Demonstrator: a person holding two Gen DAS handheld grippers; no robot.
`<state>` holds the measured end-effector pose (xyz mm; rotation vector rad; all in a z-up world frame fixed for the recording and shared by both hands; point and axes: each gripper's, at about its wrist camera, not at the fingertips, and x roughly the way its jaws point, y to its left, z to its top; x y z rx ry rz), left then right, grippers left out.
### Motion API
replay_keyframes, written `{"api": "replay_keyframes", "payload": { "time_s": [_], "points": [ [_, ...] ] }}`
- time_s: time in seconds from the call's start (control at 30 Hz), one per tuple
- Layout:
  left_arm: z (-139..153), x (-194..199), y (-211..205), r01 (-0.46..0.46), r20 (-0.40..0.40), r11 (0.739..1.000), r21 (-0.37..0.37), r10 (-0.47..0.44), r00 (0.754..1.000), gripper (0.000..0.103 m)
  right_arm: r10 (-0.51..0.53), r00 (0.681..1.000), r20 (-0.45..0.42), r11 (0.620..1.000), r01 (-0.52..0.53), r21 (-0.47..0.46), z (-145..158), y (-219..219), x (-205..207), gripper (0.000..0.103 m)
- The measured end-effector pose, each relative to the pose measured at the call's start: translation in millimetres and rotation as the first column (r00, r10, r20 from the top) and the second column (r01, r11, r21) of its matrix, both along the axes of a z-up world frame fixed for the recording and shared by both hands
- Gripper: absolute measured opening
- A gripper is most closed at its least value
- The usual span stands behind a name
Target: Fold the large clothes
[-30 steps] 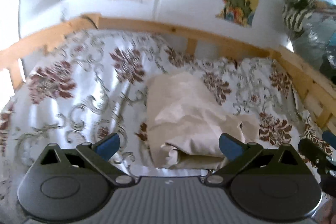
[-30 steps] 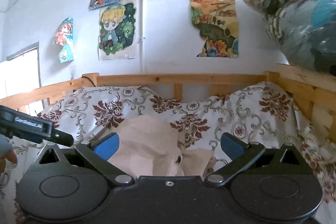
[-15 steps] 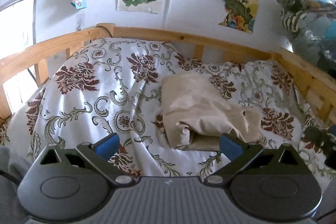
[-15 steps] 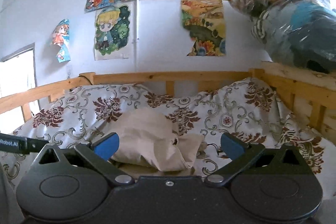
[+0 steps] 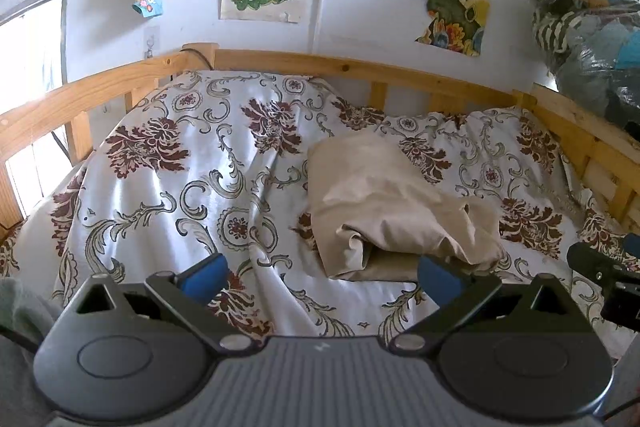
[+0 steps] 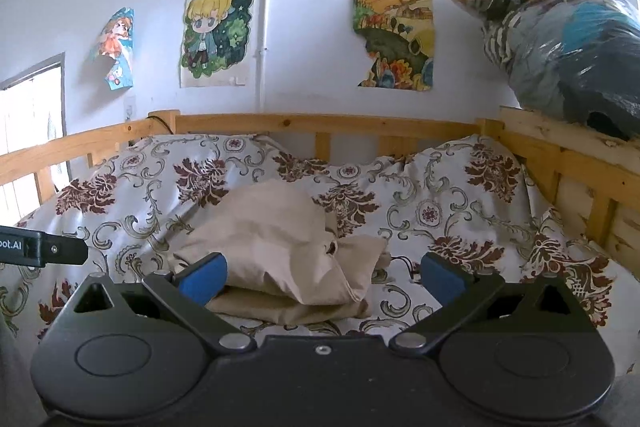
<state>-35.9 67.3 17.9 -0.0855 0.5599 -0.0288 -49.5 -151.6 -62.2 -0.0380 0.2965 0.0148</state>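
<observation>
A beige garment (image 5: 384, 211) lies folded in a thick bundle on the floral bedspread (image 5: 192, 187), right of the bed's middle. It also shows in the right wrist view (image 6: 288, 247). My left gripper (image 5: 320, 277) is open and empty, held back from the near edge of the bundle. My right gripper (image 6: 320, 277) is open and empty, also short of the bundle. The right gripper's body shows at the right edge of the left wrist view (image 5: 604, 275). The left gripper's body shows at the left edge of the right wrist view (image 6: 40, 249).
A wooden bed rail (image 5: 360, 67) runs around the back and both sides of the bed. A plastic bag of clothes (image 6: 560, 39) sits on the right rail. Posters (image 6: 216, 35) hang on the white wall. A bright window (image 5: 28, 59) is on the left.
Both grippers have pulled back and up from the beige bundle, so it looks smaller and farther away. The bundle itself has not moved. Both grippers stay open.
</observation>
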Motion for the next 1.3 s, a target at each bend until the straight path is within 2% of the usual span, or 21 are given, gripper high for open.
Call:
{"api": "replay_keyframes", "payload": {
  "time_s": [1.3],
  "points": [
    [-0.3,0.8,4.1,0.002,-0.001,1.000,0.008,-0.002,1.000,0.102,-0.007,1.000,-0.017,1.000,0.007,0.006,-1.8,-5.5,3.3,0.102]
  ]
}}
